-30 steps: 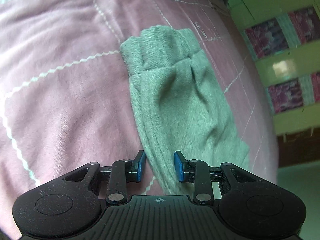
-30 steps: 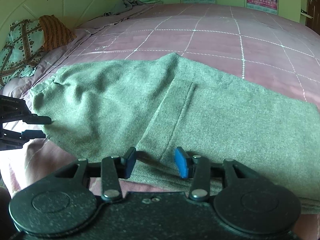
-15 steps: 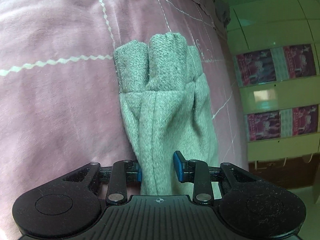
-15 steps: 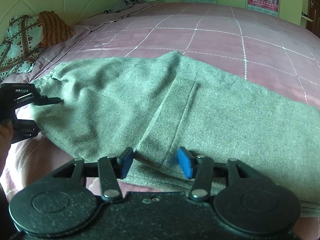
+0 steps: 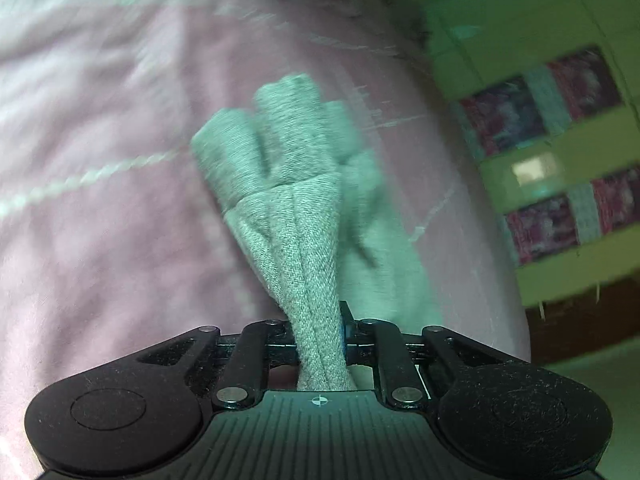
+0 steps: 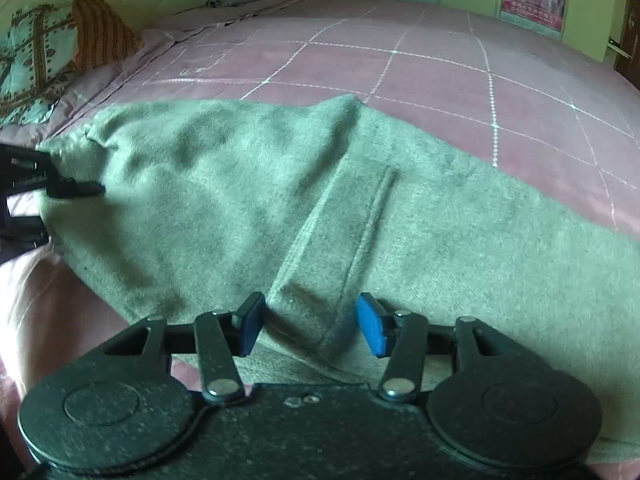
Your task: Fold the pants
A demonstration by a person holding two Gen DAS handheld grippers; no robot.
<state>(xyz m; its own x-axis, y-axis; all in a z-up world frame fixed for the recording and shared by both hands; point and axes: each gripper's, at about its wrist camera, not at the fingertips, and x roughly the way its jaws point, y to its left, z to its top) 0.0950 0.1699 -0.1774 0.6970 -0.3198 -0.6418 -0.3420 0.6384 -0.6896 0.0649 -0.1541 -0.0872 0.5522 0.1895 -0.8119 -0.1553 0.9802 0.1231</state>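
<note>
Grey-green pants (image 6: 248,208) lie flat across the pink checked bedspread (image 6: 400,68), one end at the left of the right wrist view, the rest running off to the right.

Left gripper (image 5: 320,332): jaws have just been closing and now pinch a bunched rope of the pants fabric near the ribbed cuff (image 5: 276,136). Cloth fills the gap between the pads, so it reads as a real grip. The left wrist view is motion-blurred. In the right wrist view the same gripper (image 6: 52,188) sits at the pants' left end.

Right gripper (image 6: 310,326): jaws have been easing apart, now about half spread, straddling a raised fold with a stitched seam (image 6: 372,224) at the near edge. The pads don't appear to press the cloth, so nothing is held on that side.

Judged step: left end secured, right side not yet gripped, fold not started.

Risks from here:
- Left grip takes a gathered bundle, not a flat edge. If lifted like that, the leg will likely carry over twisted and the fold lands lumpy.
- Right jaws closing on that raised ridge could catch only the top layer; the lower layer then stays on the bed and the edges won't line up.
- If the left pulls while the right holds nothing, the whole garment likely drags across the bedspread instead of folding.
- Knit looks soft and thick, so a shallow pinch could slip out mid-lift.
</note>
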